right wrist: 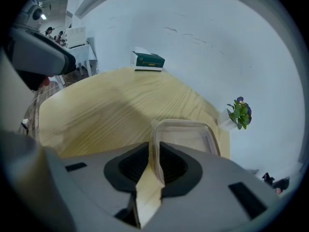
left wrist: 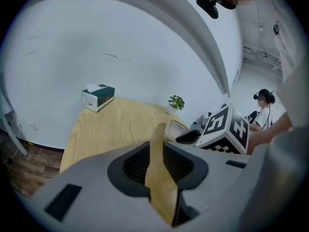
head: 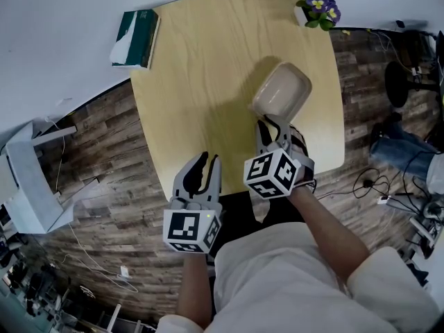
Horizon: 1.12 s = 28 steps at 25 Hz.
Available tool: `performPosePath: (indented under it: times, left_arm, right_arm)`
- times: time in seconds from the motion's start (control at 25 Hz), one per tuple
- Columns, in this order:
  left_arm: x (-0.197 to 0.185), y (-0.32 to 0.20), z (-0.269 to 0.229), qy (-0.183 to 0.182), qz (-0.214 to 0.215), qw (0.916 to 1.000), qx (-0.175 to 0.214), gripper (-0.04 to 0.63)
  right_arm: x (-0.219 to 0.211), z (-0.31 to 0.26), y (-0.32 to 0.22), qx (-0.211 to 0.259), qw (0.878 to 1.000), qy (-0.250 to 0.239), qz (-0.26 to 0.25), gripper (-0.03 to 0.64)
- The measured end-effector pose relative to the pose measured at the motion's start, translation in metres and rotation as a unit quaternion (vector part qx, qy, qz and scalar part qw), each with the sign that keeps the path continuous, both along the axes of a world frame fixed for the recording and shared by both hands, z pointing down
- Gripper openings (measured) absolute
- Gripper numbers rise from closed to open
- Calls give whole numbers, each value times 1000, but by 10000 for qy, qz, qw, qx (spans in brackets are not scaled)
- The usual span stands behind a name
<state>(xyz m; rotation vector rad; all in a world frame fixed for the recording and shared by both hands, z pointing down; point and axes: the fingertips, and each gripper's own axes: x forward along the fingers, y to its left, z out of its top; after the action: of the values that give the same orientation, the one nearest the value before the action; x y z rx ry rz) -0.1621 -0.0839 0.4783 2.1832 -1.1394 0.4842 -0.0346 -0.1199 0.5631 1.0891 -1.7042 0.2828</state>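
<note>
A translucent beige plastic container hangs tilted above the right part of the round wooden table. My right gripper is shut on its near rim; in the right gripper view the thin wall of the container stands between the dark pads of the right gripper. My left gripper hovers at the table's near edge, left of the right one, jaws almost together with nothing between them. In the left gripper view the left gripper shows only a narrow slit of tabletop, with the container beyond it.
A green and white tissue box sits at the table's far left edge. A small potted plant with purple flowers stands at the far right corner. A white wall lies behind the table. Cables and a grey stand lie on the wood-pattern floor.
</note>
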Motion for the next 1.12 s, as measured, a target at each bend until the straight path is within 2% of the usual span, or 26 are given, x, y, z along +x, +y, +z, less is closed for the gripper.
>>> performPosePath:
  times: [0.32, 0.6, 0.92, 1.12]
  left_arm:
    - [2, 1, 1, -15, 20, 10000, -11, 75]
    - [3, 2, 0, -13, 11, 10000, 0, 75]
    - [8, 3, -1, 4, -5, 10000, 23, 75]
    - [12, 4, -1, 20, -26, 10000, 39, 75]
  right_arm:
    - [2, 0, -1, 94, 9999, 106, -25, 60]
    - [2, -2, 1, 113, 9999, 11, 52, 48]
    - [4, -3, 2, -68, 9995, -288, 130, 38]
    - [1, -4, 5, -326, 9965, -749, 189, 34]
